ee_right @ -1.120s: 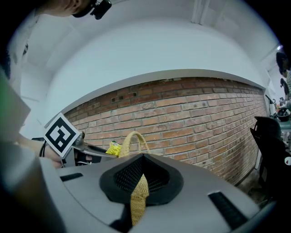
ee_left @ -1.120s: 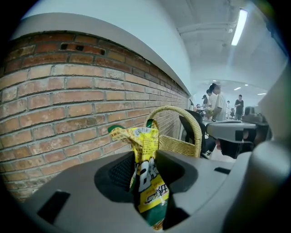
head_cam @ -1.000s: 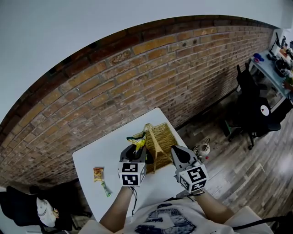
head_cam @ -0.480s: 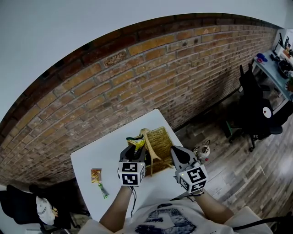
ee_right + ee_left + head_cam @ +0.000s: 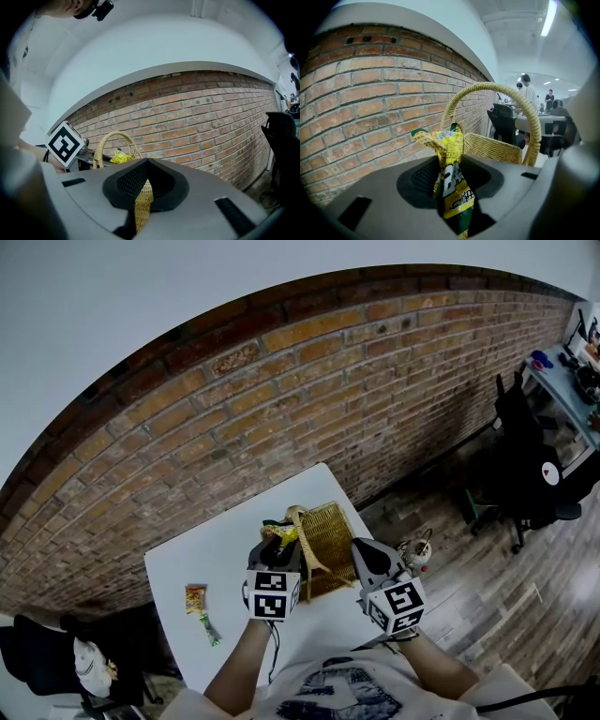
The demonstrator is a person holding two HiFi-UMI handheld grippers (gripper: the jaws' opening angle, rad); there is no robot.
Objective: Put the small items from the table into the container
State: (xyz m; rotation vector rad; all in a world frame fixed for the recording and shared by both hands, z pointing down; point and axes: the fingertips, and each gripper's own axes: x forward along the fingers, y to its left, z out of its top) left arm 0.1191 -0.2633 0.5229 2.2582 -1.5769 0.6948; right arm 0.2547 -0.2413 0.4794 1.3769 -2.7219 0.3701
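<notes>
Left hand-held gripper (image 5: pixel 278 543) pinches snack packet (image 5: pixel 451 157), long axis upright; right hand-held gripper (image 5: pixel 140 199) pinches basket (image 5: pixel 331 529).

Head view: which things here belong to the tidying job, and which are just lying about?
Job: basket; yellow packet in the left gripper; right gripper gripping the basket; orange packet and green packet on the table.
Lying about: office chair; pot on the floor.

A crinkled yellow-and-green snack packet (image 5: pixel 451 180) stands upright, pinched in the left gripper (image 5: pixel 277 551), just beside the arched handle of the woven straw-coloured wicker basket (image 5: pixel 330 538); the right gripper (image 5: pixel 359 557) clamps the basket's near wall; a small orange packet (image 5: pixel 197 598) and a slim green sachet (image 5: pixel 215 628) lie flat, well apart from the basket.
</notes>
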